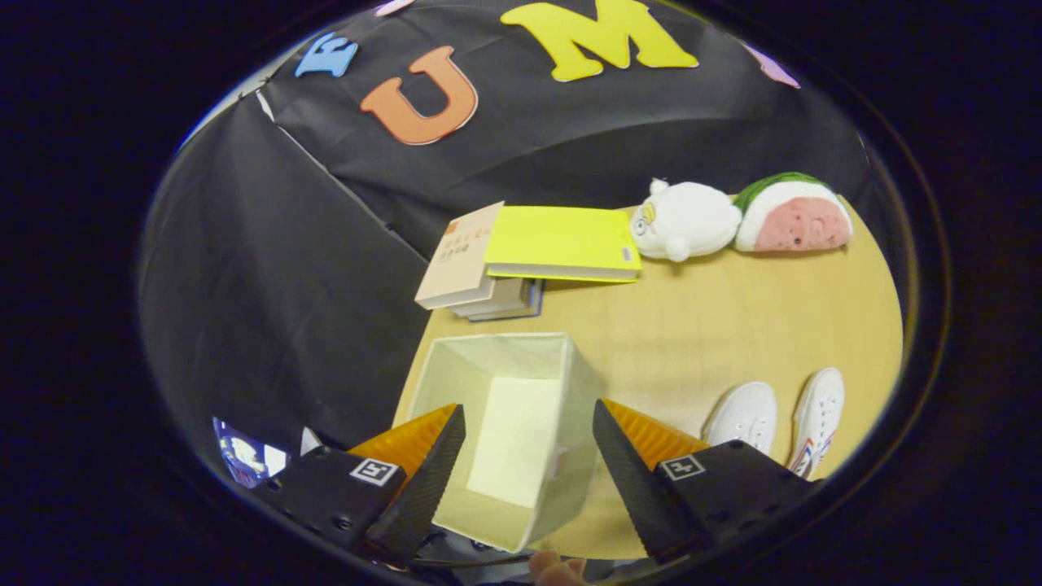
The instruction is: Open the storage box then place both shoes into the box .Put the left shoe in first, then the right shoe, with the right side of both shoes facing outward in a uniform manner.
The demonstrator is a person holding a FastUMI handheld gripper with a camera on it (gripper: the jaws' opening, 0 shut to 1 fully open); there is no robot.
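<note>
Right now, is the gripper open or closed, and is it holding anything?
Gripper: open, holding nothing; its fingers straddle the open storage box.

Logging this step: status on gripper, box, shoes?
Gripper fingers open, holding nothing, above the open cream fabric storage box. Box empty. Pair of white canvas shoes on wooden table beside it. Nothing blocking.
</note>
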